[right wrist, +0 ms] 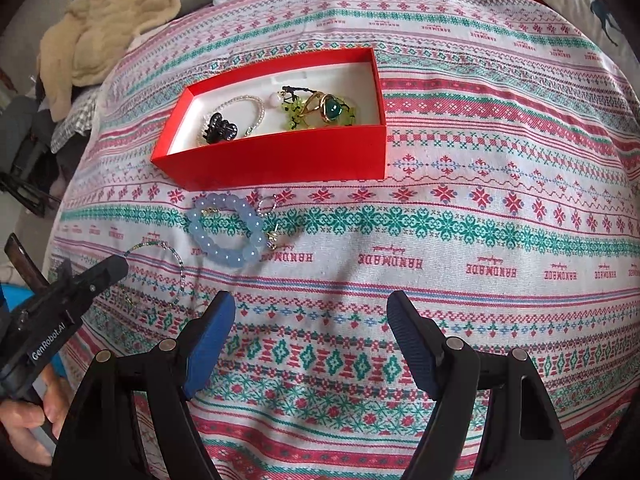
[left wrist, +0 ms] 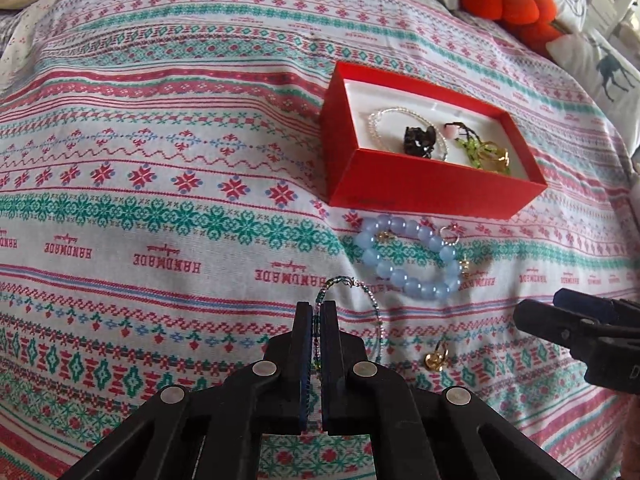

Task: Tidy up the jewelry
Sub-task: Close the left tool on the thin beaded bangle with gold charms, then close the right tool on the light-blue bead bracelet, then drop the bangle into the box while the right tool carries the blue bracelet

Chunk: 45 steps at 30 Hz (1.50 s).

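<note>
Beaded thin bracelet (left wrist: 376, 312) pinched in my left claw (left wrist: 316, 308), loop hanging over the bedspread (left wrist: 160, 160). Right claw (right wrist: 310, 312) wide open, empty. Blue bead bracelet (right wrist: 228, 230) lies just in front of red box (right wrist: 280, 156).

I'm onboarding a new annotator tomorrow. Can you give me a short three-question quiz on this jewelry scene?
1. True or false: the left tool is shut on the thin beaded bracelet.
2. Where does the blue bead bracelet lie? A) inside the red box B) on the cloth in front of it C) in the right tool
3. Fill in: the right tool's jaws stand ____ and hold nothing.

Key: 1 true; 2 B; 3 open
</note>
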Motion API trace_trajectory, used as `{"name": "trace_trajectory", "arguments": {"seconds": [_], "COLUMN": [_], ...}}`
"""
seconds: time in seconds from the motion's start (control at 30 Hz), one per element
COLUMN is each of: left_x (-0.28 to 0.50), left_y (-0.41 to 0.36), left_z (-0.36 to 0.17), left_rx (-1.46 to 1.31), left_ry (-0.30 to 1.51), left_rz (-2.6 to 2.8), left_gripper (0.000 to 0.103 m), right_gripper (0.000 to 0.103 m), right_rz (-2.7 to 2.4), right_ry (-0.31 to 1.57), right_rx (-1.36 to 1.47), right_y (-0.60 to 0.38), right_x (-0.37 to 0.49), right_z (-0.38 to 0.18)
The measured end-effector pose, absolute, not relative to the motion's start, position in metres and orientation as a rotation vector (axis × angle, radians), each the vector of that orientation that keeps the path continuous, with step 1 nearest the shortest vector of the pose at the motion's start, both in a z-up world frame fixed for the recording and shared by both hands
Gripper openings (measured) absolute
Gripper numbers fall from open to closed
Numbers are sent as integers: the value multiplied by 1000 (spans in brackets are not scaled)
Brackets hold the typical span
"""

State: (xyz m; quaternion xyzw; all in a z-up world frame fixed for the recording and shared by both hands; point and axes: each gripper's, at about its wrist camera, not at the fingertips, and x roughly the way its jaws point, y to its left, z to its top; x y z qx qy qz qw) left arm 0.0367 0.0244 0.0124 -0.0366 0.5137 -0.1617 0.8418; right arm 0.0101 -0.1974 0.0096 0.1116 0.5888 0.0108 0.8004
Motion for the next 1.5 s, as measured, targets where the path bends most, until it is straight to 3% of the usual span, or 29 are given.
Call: {"name": "trace_trajectory", "arguments": {"seconds": [0.1,0.23,0.37,0.73,0.97,1.5], "left_x": [38,40,40,44,47,38], "left_y": [30,35,37,35,34,35], "left_z": [9,3,-1,-13,-19,14], "left_rx": [-69,-73,-72,-54,-46,-84], "left_ry": [1099,1129,1142,1165,1182,1129], "left_rz": [-319,-295,-290,-283,-263,-323], "left_gripper": [0,0,0,0,0,0], "right_gripper": [79,47,34,26,12,12], "right_rz": [41,74,63,-26,-42,50], "right_ry": [1264,1287,1304,1294,1294,1257], "right_rx": [284,351,400,468,371,408], "right_y": [-190,-179,-171,-169,-164,-191], "right_x": [18,28,36,54,57,24], "right_z": [6,-3,-14,-30,-33,13]}}
